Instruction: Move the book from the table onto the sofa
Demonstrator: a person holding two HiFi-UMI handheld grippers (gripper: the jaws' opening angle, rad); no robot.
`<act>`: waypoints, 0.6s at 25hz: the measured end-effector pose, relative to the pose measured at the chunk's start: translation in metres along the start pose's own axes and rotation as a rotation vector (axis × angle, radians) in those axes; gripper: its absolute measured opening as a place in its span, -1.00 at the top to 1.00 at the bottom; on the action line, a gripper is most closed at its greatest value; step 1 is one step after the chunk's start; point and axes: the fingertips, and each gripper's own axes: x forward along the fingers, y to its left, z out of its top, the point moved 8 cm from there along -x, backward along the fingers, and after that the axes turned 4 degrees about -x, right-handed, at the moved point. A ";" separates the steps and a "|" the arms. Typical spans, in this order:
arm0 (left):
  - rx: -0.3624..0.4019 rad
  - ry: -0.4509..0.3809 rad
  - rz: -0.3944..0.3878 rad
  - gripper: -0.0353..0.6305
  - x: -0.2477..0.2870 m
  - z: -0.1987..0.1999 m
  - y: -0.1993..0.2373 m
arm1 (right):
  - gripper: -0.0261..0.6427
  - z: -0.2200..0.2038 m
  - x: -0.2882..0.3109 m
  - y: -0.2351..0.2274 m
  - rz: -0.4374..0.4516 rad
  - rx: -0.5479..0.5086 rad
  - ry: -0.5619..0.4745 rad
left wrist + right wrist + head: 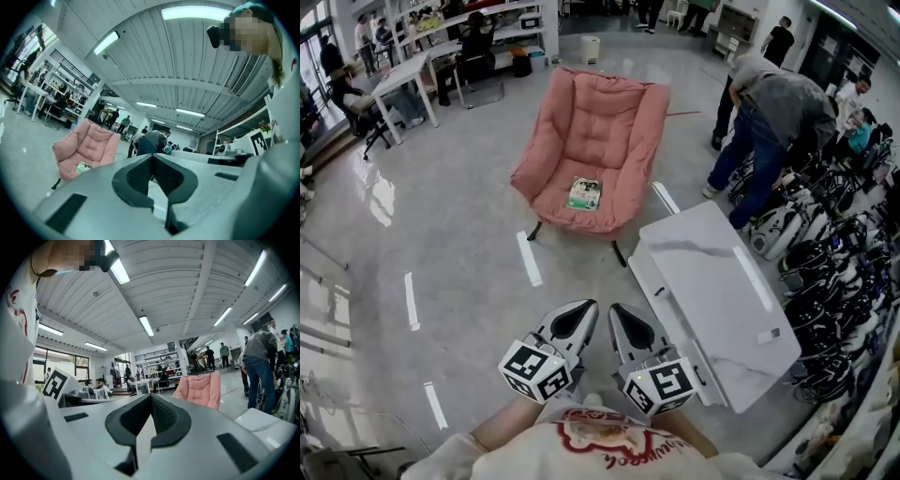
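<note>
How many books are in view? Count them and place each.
1. The book lies on the seat of the pink sofa. None shows on the white table; distant shelves are too small to check.

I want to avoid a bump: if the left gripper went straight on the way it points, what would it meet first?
Probably the near end of the white table; the left gripper, jaws shut, points slightly right of the pink sofa. Depth is unclear, so it might pass the corner.

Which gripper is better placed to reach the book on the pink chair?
Left, slightly: the left gripper points almost straight at the book; the right gripper sits beside the table. Both shut, empty.
</note>
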 end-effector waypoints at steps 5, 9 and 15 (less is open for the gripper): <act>0.012 0.001 -0.012 0.88 -0.025 -0.004 -0.030 | 0.93 0.006 -0.034 0.018 -0.017 -0.009 -0.018; 0.036 0.011 -0.029 0.88 -0.033 -0.001 -0.036 | 0.92 0.007 -0.043 0.027 -0.050 -0.010 -0.026; 0.033 0.026 -0.038 0.88 -0.051 -0.001 -0.036 | 0.93 0.008 -0.048 0.046 -0.078 -0.029 -0.033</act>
